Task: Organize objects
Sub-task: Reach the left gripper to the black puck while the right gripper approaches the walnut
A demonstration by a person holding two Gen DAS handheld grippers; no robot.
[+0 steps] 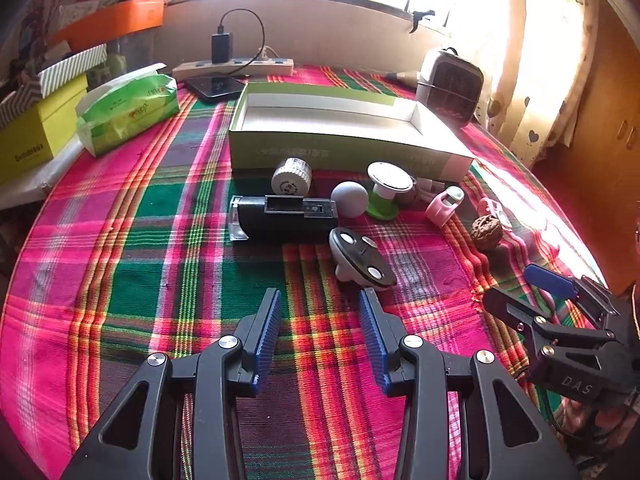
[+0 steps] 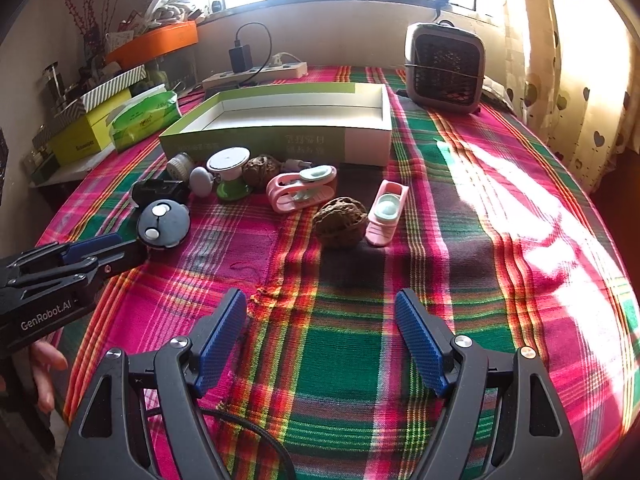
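Blue ribbed pads line both claws, and both stand wide apart with nothing between them. Your left claw (image 1: 319,312) hovers over the plaid cloth (image 1: 160,280) of the desk, tilted downward, just short of a round black massager head (image 1: 362,258) lying tipped on its side. Your right claw (image 2: 320,320) hangs over bare cloth, with a walnut (image 2: 340,222) ahead of it and a pink clip (image 2: 386,212) just beside that.

Further out, the loose things sit in a crowded row: a black torch (image 1: 284,216), a grey ball (image 1: 350,199), a green and white stand (image 1: 386,188), a white cap (image 1: 291,176), a second pink clip (image 2: 302,188) and a second walnut (image 2: 261,170). Behind them lies the open green box (image 1: 344,120), apparently empty, likely where they belong. A small heater (image 2: 444,68) stands at the far corner.

Risks, as I judge them: the massager head is tilted and rounded, so closing pads may squirt it away. The walnuts and ball could roll if nudged. Your two claws are close, and reaching inward together could make them collide.
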